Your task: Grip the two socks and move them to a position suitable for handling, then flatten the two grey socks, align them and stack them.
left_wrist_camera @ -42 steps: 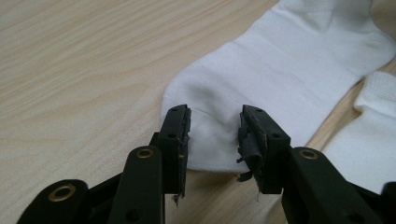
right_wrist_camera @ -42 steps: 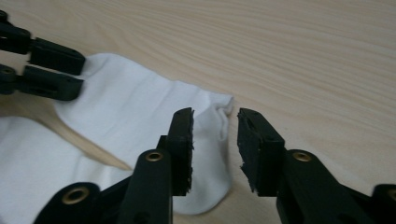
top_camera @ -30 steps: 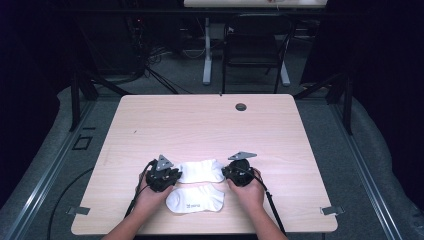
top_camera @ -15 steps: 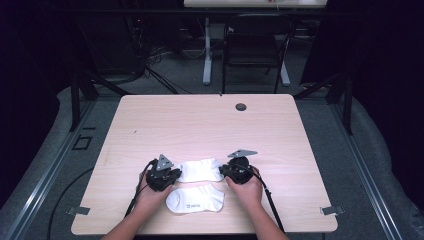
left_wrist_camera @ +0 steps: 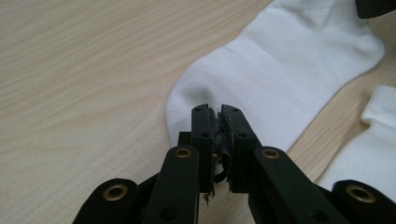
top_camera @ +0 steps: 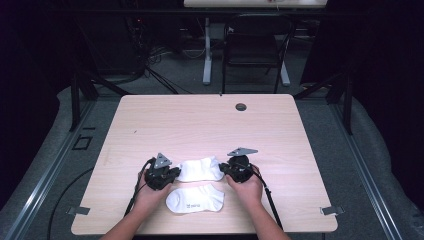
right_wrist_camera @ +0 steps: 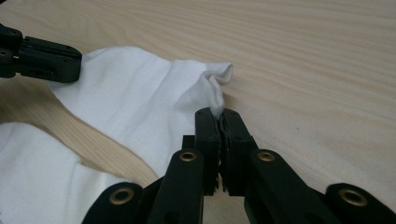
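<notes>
Two white ankle socks lie near the table's front edge. The far sock (top_camera: 200,169) stretches between my two grippers. My left gripper (top_camera: 172,173) is shut on the far sock's left end (left_wrist_camera: 280,79), its jaws pinching the cloth. My right gripper (top_camera: 226,168) is shut on the same sock's right end (right_wrist_camera: 140,102), where a small fold of fabric sticks up at the jaw tips (right_wrist_camera: 219,114). The near sock (top_camera: 195,198) lies flat between the person's hands, closer to the front edge; its edge also lies beside the jaws (left_wrist_camera: 369,154) (right_wrist_camera: 37,168).
The light wooden table (top_camera: 200,125) has a round cable hole (top_camera: 241,106) near its far edge. A chair (top_camera: 255,50) and desk legs stand beyond the table on the grey floor. Cables trail from both grippers over the front edge.
Both grippers and the far sock have shifted slightly away from the person, so a gap now separates it from the near sock.
</notes>
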The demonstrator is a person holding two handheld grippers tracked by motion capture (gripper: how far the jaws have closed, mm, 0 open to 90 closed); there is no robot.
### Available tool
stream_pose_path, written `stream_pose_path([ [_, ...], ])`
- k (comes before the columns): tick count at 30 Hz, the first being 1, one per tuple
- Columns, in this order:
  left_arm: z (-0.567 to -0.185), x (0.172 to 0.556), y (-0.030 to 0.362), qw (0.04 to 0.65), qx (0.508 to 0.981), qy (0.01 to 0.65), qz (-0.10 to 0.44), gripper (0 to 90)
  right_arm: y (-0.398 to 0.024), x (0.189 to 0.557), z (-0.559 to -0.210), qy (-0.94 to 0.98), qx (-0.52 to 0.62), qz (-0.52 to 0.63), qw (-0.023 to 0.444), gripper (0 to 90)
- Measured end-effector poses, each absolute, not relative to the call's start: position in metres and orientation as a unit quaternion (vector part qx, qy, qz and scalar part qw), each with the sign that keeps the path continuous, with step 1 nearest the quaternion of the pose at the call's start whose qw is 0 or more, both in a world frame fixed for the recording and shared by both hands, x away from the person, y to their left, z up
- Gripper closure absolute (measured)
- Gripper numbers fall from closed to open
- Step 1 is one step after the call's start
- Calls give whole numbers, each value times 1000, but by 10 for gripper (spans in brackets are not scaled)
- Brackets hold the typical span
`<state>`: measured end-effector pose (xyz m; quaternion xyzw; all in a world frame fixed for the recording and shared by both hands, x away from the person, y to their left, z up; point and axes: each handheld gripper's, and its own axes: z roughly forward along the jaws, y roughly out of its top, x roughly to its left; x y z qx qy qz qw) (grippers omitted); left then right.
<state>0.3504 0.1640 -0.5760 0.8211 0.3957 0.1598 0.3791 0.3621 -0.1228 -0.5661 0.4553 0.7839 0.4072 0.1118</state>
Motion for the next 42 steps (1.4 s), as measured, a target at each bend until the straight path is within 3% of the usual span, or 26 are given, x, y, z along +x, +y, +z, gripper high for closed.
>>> stream_pose_path([
  [19, -545, 341, 173, 405, 810, 388, 169, 845, -119, 350, -534, 781, 428, 439, 119, 875],
  [42, -531, 323, 176, 414, 812, 378, 163, 845, -124, 331, -520, 777, 420, 455, 112, 874],
])
